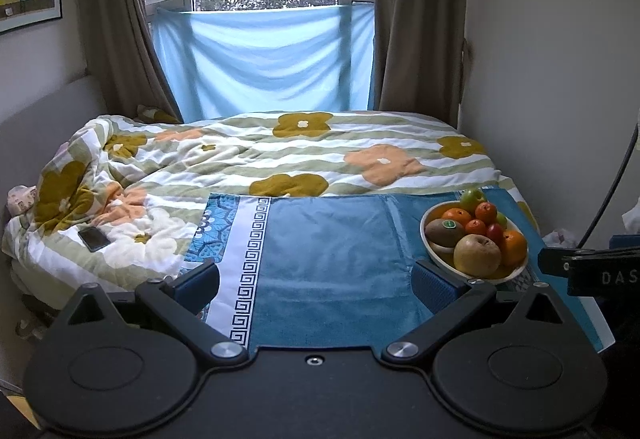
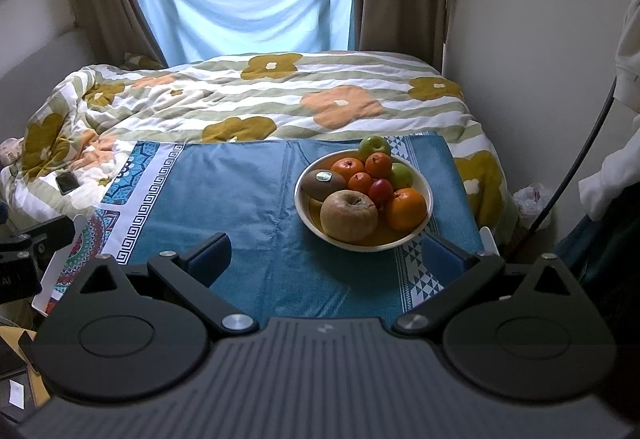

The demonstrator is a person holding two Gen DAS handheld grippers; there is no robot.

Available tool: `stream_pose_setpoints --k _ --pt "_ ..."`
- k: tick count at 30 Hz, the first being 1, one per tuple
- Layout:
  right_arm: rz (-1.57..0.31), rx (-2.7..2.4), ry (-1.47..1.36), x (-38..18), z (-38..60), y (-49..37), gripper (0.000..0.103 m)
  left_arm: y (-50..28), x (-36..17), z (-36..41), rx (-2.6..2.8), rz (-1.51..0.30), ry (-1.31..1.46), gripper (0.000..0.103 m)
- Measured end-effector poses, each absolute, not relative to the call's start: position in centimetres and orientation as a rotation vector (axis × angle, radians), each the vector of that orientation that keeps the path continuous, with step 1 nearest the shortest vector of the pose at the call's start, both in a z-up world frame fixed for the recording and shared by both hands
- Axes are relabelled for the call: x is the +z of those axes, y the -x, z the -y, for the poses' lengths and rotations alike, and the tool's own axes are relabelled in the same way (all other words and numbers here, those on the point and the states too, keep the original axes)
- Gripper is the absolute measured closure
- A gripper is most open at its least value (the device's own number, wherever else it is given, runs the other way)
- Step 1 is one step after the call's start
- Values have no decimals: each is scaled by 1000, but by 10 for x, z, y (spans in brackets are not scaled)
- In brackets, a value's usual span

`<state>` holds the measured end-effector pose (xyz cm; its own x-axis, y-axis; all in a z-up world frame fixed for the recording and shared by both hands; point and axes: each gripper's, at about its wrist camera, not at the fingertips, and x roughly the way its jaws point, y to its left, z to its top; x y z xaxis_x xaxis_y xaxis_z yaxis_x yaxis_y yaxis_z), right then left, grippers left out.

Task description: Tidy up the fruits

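The bowl (image 2: pixel 426 186) sits on the right part of a blue cloth (image 2: pixel 240 191) spread over a worktop at the foot of the bed (image 2: pixel 280 99). In the left wrist view the bowl's near rim is partly cut off behind the left gripper's right finger.

The fruit is piled, so some pieces hide behind others and the count covers only what shows: one large tan apple (image 2: pixel 349 216) at the front, one kiwi (image 2: pixel 323 182) with a sticker, four oranges of mixed size, the biggest (image 2: pixel 406 209) at the right, one small red fruit (image 2: pixel 381 191) wedged in the middle, and two green apples (image 2: pixel 374 146) at the back, one half hidden. Something yellow lies at the bowl's bottom, too covered to name.

The left gripper (image 1: pixel 316 279) hangs over the bare cloth left of the bowl, fingers spread wide with nothing between them. The right gripper (image 2: pixel 326 255) is just short of the bowl, also spread wide and empty.

One phone (image 2: pixel 67 182) lies on the quilt at the left. The worktop's edges are mostly hidden under the cloth.
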<state>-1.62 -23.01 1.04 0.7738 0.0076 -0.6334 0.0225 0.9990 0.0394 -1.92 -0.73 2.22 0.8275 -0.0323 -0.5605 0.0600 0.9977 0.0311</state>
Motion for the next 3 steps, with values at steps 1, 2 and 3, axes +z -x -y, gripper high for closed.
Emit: stream_pose_setpoints --k 1,2,3 --pt "-688 -8 -46 9 229 15 0 18 22 7 -50 -594 -50 0" --pt "-688 -9 -45 10 231 16 0 17 22 6 -49 -594 -53 0" --pt "-690 -9 -47 9 231 15 0 16 21 7 -48 -596 -56 0"
